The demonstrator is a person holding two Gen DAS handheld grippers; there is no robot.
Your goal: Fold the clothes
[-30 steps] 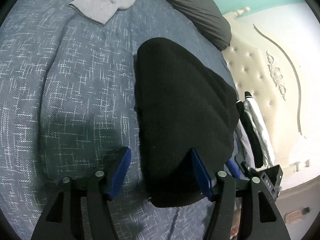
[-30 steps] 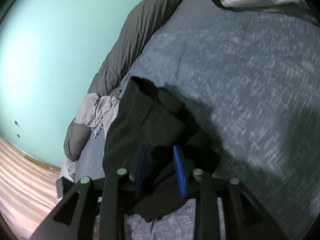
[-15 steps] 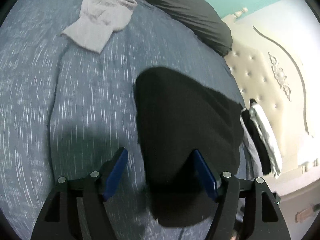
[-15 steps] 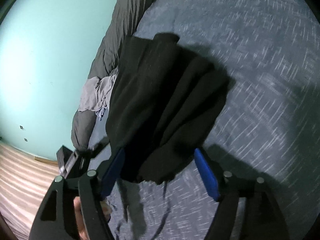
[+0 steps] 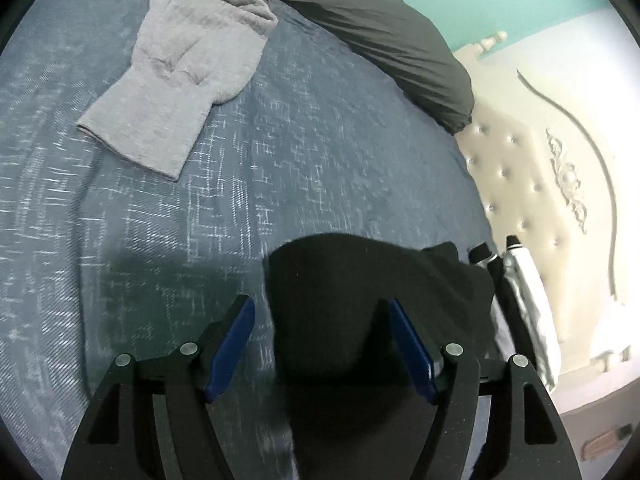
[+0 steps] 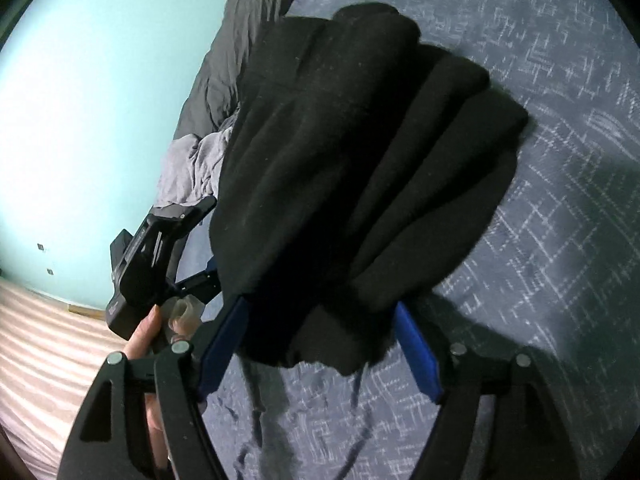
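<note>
A home bedroom, shown by a bed with a blue patterned bedspread (image 5: pixel 320 152), a cream tufted headboard (image 5: pixel 520 184), a dark pillow (image 5: pixel 384 36) against a teal wall (image 6: pixel 80 100), loose clothes (image 5: pixel 192 64) lying about, wood flooring (image 6: pixel 40 340) beside it.

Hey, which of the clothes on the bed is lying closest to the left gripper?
The folded black garment, lying right between the left gripper's open fingers. The grey garment lies crumpled at the bed's far side, near the dark pillow.
</note>
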